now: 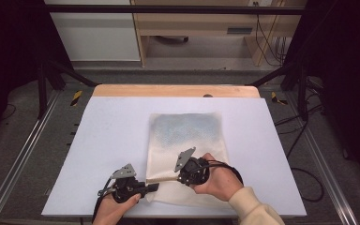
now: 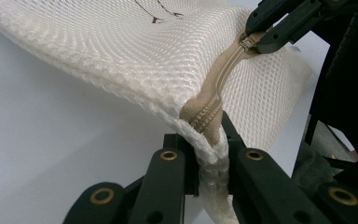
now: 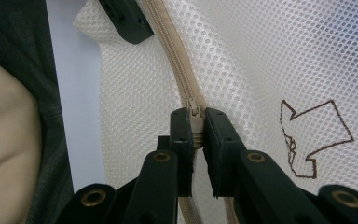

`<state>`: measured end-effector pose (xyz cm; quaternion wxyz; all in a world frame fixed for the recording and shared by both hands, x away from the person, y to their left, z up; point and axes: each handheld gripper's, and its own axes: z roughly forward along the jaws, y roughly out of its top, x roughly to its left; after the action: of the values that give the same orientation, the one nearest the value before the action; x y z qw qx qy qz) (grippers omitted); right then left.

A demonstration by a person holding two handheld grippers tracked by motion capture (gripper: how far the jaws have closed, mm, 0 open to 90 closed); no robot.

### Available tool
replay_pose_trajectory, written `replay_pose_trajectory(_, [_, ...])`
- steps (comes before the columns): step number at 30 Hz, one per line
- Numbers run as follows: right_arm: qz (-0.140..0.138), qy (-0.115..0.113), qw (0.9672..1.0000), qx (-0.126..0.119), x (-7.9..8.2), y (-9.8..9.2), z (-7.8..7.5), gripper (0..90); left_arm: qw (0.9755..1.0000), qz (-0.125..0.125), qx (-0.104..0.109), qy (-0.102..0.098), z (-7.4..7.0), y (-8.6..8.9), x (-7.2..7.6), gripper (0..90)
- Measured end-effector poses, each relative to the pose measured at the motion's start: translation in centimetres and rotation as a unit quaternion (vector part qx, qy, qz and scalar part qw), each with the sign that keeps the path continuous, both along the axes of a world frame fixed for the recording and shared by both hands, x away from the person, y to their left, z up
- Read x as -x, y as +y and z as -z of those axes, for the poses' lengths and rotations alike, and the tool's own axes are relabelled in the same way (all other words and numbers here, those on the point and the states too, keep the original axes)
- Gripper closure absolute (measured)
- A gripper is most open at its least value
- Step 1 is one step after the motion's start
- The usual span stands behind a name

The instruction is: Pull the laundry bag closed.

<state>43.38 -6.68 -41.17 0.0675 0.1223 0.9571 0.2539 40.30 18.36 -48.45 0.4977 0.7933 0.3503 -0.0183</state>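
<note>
Both grips set, slide not yet run: left tool (image 2: 204,140) pinching mesh bag (image 2: 135,51) corner at zipper (image 2: 212,95) end, right tool (image 3: 195,126) pinching zip slider (image 3: 195,109), most of zip w/ teeth shut btwn tools.

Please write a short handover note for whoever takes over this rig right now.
Left tool: shut on the mesh bag's corner at the zipper's end, near the table's front edge.
Right tool: shut on the zipper slider, partway along the zipper.
Done: both grips set, zipper held taut between them.
Left: likely draw the slider along the zipper; whether opening or closing can't be told.
</note>
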Motion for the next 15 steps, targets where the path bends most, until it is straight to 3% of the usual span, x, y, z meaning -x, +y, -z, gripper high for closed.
replay_pose_trajectory(15, [0.004,0.000,1.0000,0.003,0.04,-0.77,-0.20,82.2,0.9999,0.007,-0.007,-0.003,0.25,-0.88,-0.03,83.9])
